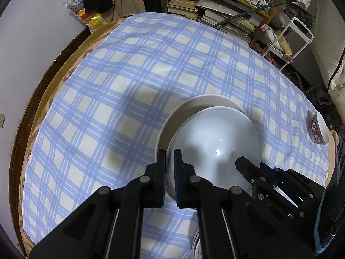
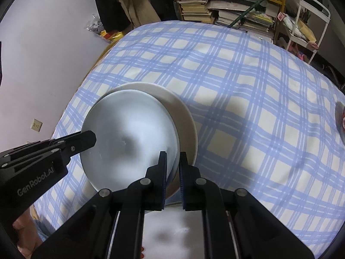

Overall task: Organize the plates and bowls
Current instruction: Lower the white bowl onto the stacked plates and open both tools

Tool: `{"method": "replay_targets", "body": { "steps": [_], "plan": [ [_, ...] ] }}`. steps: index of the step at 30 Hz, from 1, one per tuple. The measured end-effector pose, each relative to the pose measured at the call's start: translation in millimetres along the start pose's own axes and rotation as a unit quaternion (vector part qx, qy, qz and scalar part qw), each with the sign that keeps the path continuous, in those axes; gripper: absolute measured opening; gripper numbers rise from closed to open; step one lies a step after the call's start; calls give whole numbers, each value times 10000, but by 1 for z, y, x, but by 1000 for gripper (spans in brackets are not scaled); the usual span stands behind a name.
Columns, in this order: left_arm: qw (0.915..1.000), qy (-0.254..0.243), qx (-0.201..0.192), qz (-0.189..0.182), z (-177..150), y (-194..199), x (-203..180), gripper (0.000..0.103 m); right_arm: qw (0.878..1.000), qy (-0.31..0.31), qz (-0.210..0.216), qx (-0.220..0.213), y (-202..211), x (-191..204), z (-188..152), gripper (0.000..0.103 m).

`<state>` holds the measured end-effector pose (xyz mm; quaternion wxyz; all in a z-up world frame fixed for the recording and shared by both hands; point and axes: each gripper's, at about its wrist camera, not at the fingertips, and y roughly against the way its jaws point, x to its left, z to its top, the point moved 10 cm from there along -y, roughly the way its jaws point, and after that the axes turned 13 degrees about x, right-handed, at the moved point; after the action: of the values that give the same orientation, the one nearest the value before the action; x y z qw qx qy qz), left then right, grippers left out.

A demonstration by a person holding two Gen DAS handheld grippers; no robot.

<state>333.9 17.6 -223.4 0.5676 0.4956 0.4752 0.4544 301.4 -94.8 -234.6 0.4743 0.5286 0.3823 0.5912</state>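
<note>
A pale blue-white deep plate [image 1: 215, 138] is held at two sides over a larger cream plate [image 1: 183, 110] that lies on the checked tablecloth. My left gripper [image 1: 170, 153] is shut on its near left rim. In the right wrist view the same pale plate [image 2: 129, 129] overlaps the cream plate [image 2: 185, 116], and my right gripper [image 2: 173, 154] is shut on its right rim. The left gripper [image 2: 90, 138] reaches in from the left there. Whether the pale plate rests on the cream one I cannot tell.
A red patterned bowl [image 1: 317, 129] stands at the table's right edge. Part of another white plate [image 2: 168, 226] shows below my right gripper. The blue checked cloth [image 2: 258, 108] covers the table. Shelves of books [image 1: 189, 2] and a white cart [image 1: 299, 34] stand behind.
</note>
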Motion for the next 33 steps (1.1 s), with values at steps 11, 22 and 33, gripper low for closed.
{"method": "replay_targets", "body": {
  "steps": [11,22,33],
  "plan": [
    [9991,69,-163,373,-3,3,-2,6,9999,110,-42,49,0,3,-2,18],
    [9989,15,-283,378,-8,10,-5,6,9999,-21,163,-6,1,-2,-3,17],
    [9970,98,-508,584,-12,27,-1,9,9991,-183,328,-196,19,-5,2,18]
  ]
}}
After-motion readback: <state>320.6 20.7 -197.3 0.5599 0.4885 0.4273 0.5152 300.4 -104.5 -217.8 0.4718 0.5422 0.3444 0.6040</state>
